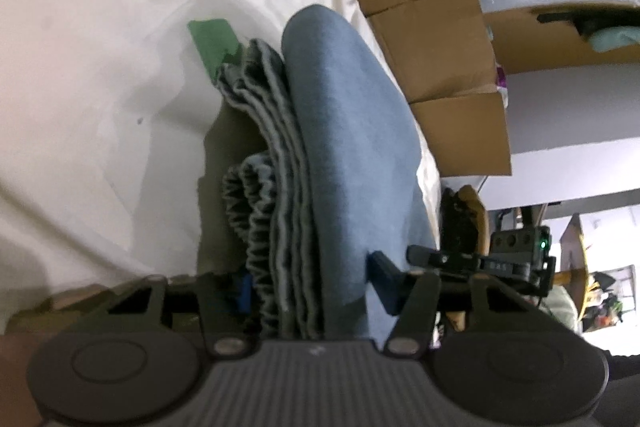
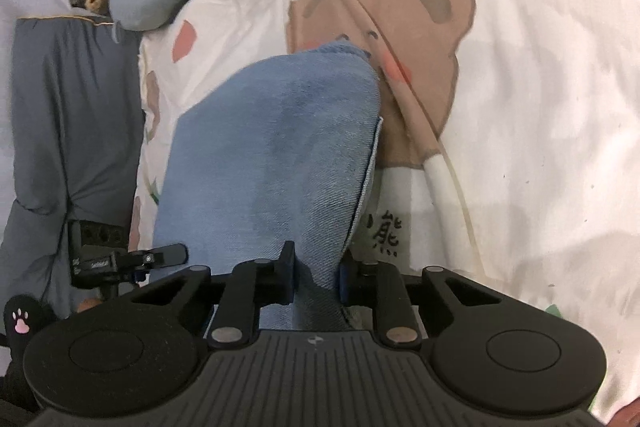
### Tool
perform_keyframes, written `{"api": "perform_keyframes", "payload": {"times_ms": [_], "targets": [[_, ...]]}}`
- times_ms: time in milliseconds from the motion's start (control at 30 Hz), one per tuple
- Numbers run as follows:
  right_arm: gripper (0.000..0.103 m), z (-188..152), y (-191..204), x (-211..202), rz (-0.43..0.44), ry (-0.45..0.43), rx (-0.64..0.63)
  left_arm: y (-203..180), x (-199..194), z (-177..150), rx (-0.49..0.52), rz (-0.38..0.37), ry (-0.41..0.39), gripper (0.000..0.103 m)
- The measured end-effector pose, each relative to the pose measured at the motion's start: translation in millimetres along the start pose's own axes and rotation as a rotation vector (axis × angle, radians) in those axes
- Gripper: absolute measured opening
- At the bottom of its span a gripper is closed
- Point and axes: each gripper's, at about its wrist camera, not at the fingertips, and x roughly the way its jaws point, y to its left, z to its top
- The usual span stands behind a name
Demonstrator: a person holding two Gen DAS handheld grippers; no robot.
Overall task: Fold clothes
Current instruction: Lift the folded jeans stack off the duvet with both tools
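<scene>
Blue denim, one folded garment (image 1: 344, 155), was seen in both views, stacked in several layers with a ruffled elastic edge showing in the left wrist view. Two grippers were counted: the left gripper (image 1: 310, 283) was pinched on its thick layered end, the right gripper (image 2: 316, 273) was clamped on another end. It was held over one bear-printed white sheet (image 2: 520, 67), near cardboard boxes (image 1: 440, 39).

Only readable thing is the black Chinese character 熊 (image 2: 385, 235) printed on the bedsheet (image 2: 520, 107), right under the cartoon bear (image 2: 420, 39).
</scene>
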Motion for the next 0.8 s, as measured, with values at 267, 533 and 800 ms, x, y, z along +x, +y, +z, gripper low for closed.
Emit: {"api": "perform_keyframes", "payload": {"times_ms": [267,533,800], "targets": [[0.021,-1,-6,-1,-0.02,0.007,0.014,6,10,10,-0.006,-0.019,0.013,0.072],[0.037,1,-14,14,0.0,0.04,0.06,13,19,18,-0.035,-0.046,0.048,0.074],[0.021,0,-10,6,0.032,0.02,0.053,2,18,12,0.0,-0.037,0.057,0.057]]}}
